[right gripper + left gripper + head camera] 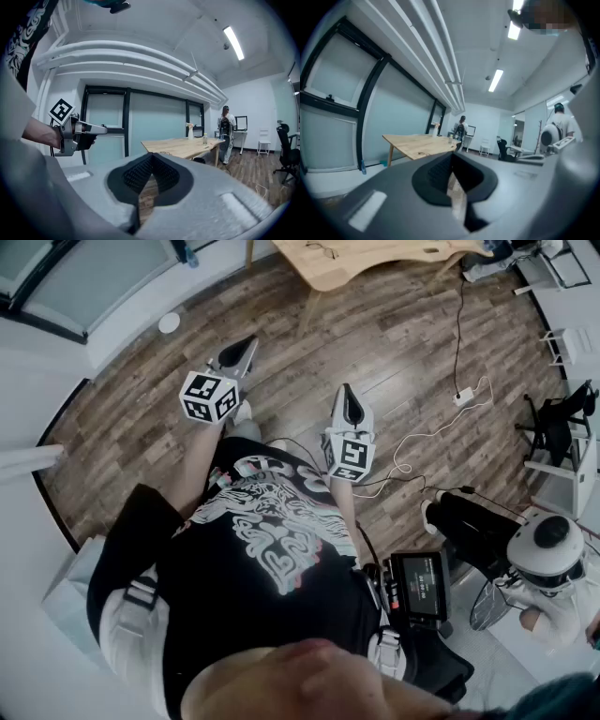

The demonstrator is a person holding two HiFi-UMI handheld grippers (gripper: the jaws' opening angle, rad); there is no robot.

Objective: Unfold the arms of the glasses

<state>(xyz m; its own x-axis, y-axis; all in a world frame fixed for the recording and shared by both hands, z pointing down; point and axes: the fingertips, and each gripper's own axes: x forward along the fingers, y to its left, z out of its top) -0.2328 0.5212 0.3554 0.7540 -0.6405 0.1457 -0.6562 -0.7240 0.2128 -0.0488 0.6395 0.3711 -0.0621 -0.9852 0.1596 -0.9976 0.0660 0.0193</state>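
While left tool (250, 339) and right tool (347, 391) are pressed together, a wooden table (375, 261) stands ahead.

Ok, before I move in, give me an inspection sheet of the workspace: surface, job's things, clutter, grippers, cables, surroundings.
Surface: wooden table ahead of both grippers, not yet reached; plank floor below them.
Job's things: small dark item on the table, too small to tell whether it is the glasses.
Clutter: bottle and vase at the table's far end.
Grippers: left gripper shut, empty; right gripper shut, empty; both held in the air over the floor.
Cables: white adapter with its white cable on the floor; black cable running down from the table.
Surroundings: seated person at the right; standing person beyond the table; office chair.
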